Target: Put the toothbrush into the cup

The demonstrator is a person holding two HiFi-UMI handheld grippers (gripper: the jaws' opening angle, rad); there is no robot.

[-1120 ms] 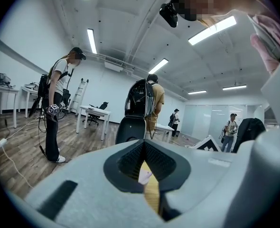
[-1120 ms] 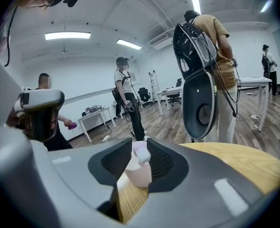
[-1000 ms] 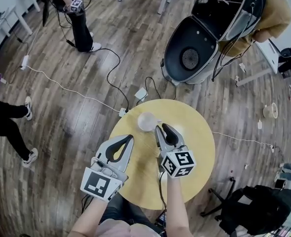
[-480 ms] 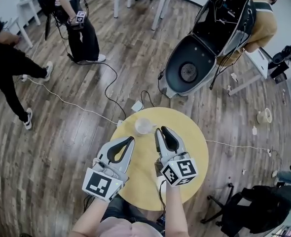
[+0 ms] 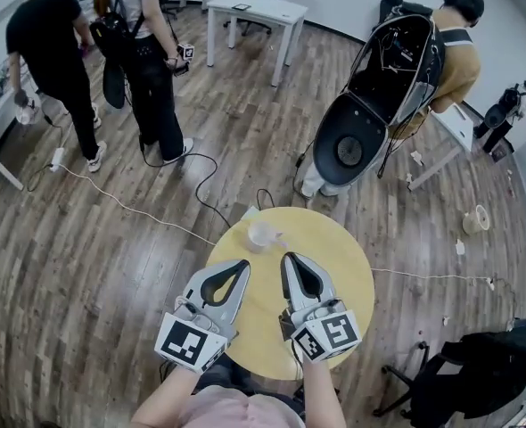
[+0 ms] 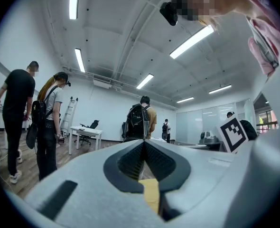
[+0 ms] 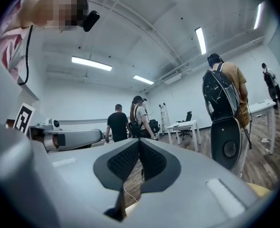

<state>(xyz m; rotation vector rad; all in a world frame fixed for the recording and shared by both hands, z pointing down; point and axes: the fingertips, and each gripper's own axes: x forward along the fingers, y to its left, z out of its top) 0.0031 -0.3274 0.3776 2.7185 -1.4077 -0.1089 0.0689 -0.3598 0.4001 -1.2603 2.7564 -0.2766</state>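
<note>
Your left gripper (image 6: pixel 144 145) has its jaws pressed together, nothing between them. Right gripper (image 7: pixel 139 142): jaws closed too, and empty. The cup (image 5: pixel 262 234) stands on the desk (image 5: pixel 345 270) just beyond both tips. The stub at its rim looks like the toothbrush (image 5: pixel 278 241).

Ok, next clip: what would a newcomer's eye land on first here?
Two grey claws, the left claw and the right claw, are side by side over a round yellow table at bottom centre, both shut and empty. A pale cup stands near the table's far edge. Beyond it, on the wood floor, is a big open black shell, and people stand at top left.
</note>
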